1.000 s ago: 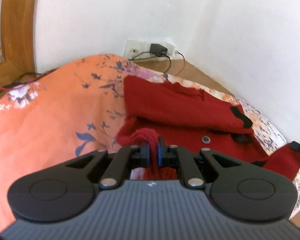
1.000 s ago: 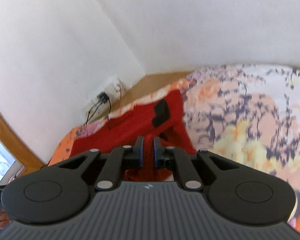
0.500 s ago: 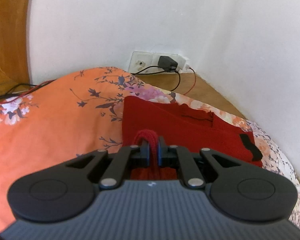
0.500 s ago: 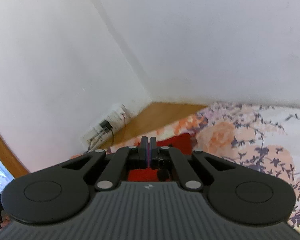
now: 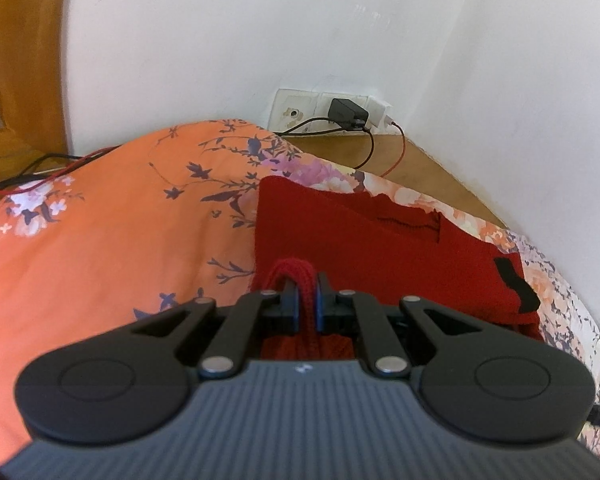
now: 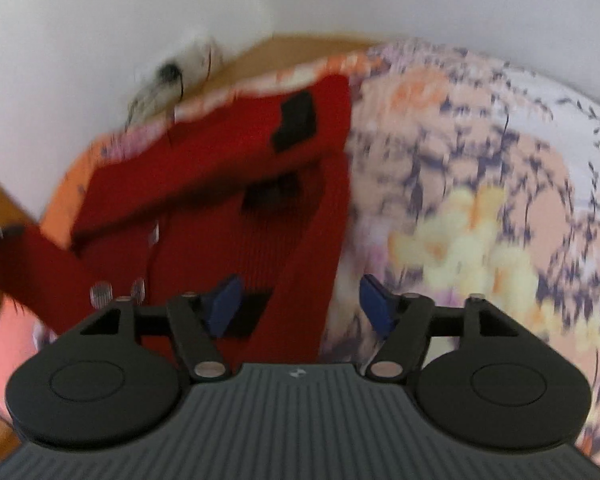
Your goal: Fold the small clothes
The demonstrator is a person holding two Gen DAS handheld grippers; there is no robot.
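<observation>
Garment: your task piece is a red knitted cardigan, lying on the floral bedspread near the bed's far corner, at about 1 o'clock in the left wrist view and 11 o'clock in the right wrist view
Left tongs: the left tongs are clamped on a bunched fold of the red knit, which loops up between the blue pads
Right tongs: the right tongs stand wide apart and hold nothing; they hover over the cardigan's right edge, where red knit meets bedspread
Handling: judge it soft, light and limp; the knit will stretch and sag under its own weight, and a loose part will trail. It should not slip from the pads, but a thin pinch may drag a single layer
Where to grip: take the thick ribbed edge or a corner, close to 6 o'clock in the right wrist view, so that both layers come along
Details: black patches sit on the red knit, and small pale buttons show near 8 o'clock; the right wrist view is blurred
Surroundings: a wall socket with a black charger plugged in sits at 12 o'clock in the left wrist view
Writing: you have no brand, label or text that can be read here
</observation>
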